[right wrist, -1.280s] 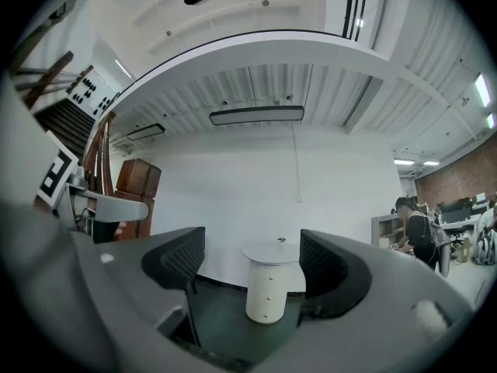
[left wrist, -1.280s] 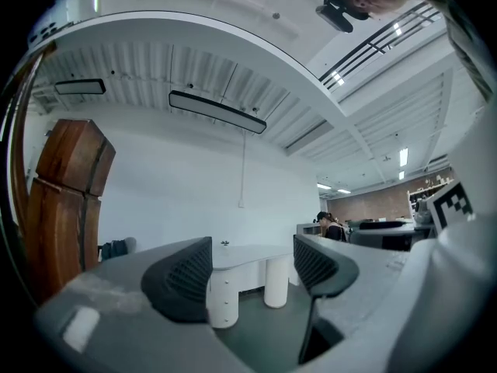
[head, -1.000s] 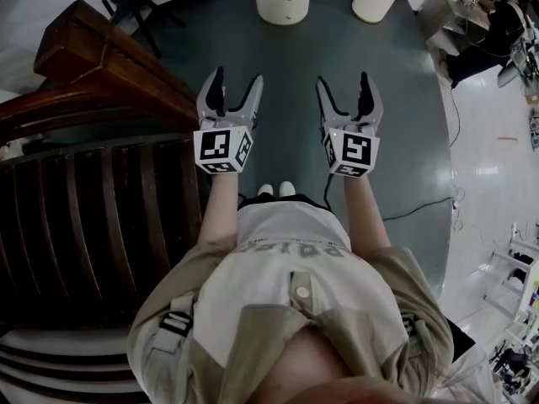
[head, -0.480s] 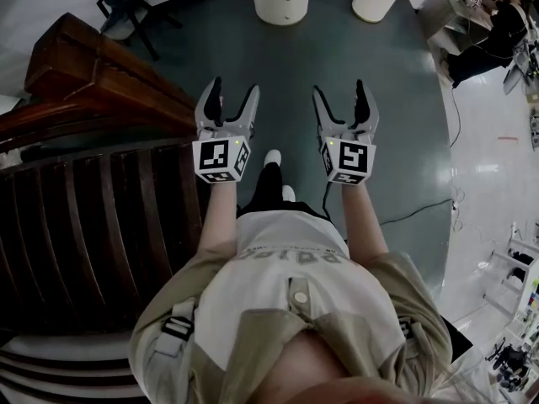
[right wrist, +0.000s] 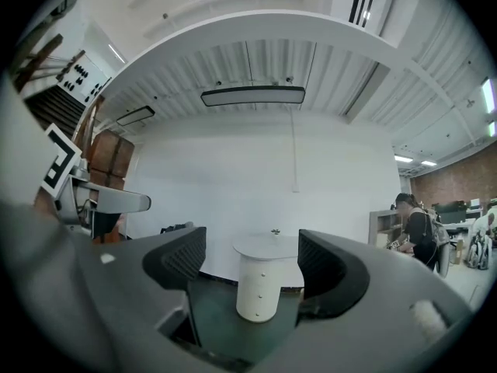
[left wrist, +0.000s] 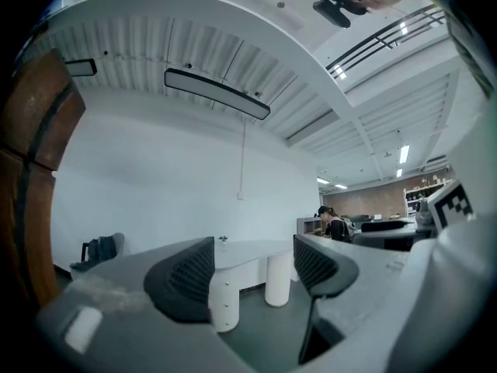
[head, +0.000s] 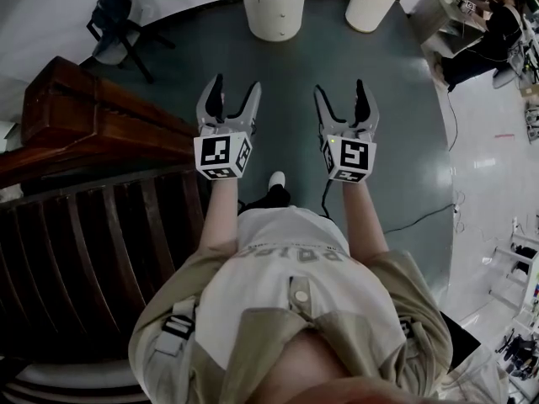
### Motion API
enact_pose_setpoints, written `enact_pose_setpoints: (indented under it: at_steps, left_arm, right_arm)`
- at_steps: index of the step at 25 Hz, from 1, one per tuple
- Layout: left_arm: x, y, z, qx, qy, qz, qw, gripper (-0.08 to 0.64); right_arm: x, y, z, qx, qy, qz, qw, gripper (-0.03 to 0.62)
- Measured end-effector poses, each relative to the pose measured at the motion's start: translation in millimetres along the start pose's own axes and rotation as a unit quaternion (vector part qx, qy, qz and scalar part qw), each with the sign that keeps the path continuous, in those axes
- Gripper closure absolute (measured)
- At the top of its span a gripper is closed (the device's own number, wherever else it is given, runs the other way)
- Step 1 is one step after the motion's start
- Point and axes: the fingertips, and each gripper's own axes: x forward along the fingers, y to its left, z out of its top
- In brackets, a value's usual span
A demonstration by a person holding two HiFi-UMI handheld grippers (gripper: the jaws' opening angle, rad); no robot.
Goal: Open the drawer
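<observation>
Right gripper view: the white drawer pedestal [right wrist: 256, 294] stands dead ahead, well apart, upright, and framed by the right claw [right wrist: 252, 256] (released, empty). The left claw [left wrist: 252, 269] is likewise released and points slightly right of the pedestal.

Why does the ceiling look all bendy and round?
Left gripper view: the wide-angle lens bows the ceiling into an arc, with black corners. Right gripper view: same bowing, same dark rim. Head view: the floor curves too.
</observation>
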Motion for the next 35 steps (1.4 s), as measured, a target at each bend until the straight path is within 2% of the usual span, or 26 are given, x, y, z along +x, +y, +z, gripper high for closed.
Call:
enact_pose_setpoints:
  at_steps: [5,13,23,35]
  left_arm:
    - [37,27,10,0.002,-0.018,-0.011,0.9998,0.23]
    - [71,54,4,-0.003,-0.01,-0.02,0.9997,0.23]
    - [94,62,-29,-0.018,0.027,-0.015,0.9994,0.23]
    - [154,55,-16,-0.011,0.013,0.018,0.9997,0.23]
  right_arm:
    - [43,2,7,-0.004,-0.012,-0.013,1.0,0.23]
    - [89,4,5,0.004,-0.006,-0.022,1.0,0.23]
    - [122,-2,-20,0.002,0.024,-0.009,1.0,0.23]
    - [173,-46,-15,-0.01,0.017,0.028,0.999,0.23]
